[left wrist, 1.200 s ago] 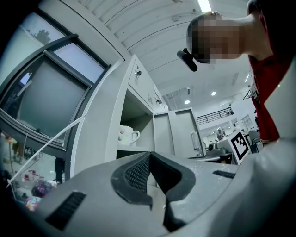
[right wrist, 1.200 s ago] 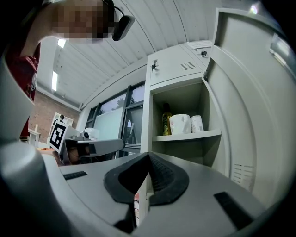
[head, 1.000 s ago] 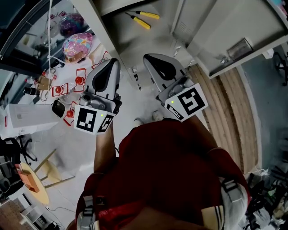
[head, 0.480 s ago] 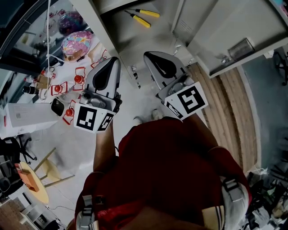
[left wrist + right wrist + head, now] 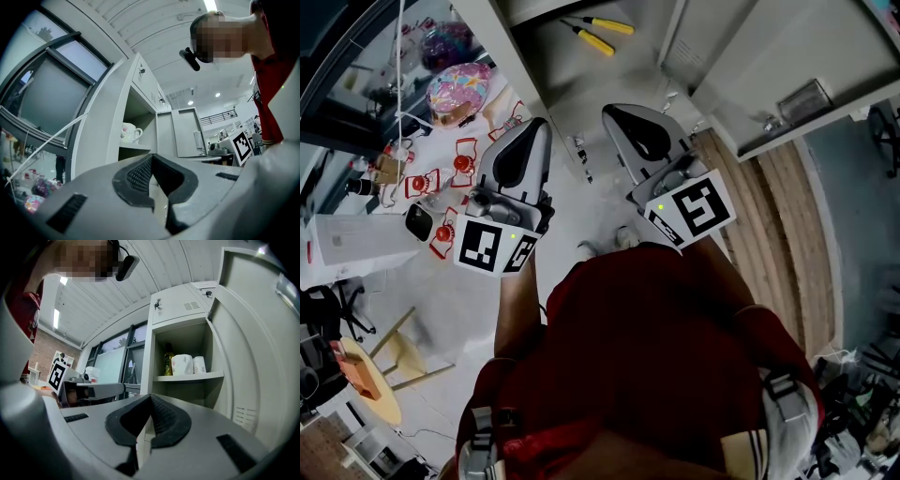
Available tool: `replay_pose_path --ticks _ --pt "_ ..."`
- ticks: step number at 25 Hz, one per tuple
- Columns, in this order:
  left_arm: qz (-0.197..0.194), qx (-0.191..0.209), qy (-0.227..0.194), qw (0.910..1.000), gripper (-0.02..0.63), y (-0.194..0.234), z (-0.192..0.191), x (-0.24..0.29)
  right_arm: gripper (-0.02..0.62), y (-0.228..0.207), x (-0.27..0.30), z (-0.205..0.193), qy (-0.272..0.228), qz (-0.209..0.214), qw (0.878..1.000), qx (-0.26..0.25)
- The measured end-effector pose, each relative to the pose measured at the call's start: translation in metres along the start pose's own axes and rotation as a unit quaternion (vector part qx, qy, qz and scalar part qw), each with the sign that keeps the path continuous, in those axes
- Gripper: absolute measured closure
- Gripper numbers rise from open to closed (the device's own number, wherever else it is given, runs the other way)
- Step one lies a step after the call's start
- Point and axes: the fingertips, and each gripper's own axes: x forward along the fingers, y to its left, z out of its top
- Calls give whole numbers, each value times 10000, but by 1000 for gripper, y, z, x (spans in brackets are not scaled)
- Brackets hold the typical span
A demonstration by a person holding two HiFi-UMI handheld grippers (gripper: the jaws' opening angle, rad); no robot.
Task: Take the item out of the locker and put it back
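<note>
Two empty tools: your left gripper [image 5: 151, 158] and right gripper [image 5: 150, 397] each have jaws pressed together. You hold them before your chest, likely waiting, facing the open grey metal locker [image 5: 180, 303]. On its shelf stand a yellow-labelled dark bottle [image 5: 168, 361], a white paper roll [image 5: 182, 364] and a white tub [image 5: 199, 364]; their print is unreadable. Everything inside suits either before removal or after return.

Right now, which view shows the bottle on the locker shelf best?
The right gripper view: the bottle stands unobstructed at the left end of the shelf. The left gripper view shows only a mug there; the head view shows no bottle.
</note>
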Motion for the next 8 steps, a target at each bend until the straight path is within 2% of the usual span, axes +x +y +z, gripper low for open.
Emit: replay_pose_path --ticks 8 --pt "10 -6 -17 10000 599 3 0 -3 600 1 1 0 -10 -48 10000 -10"
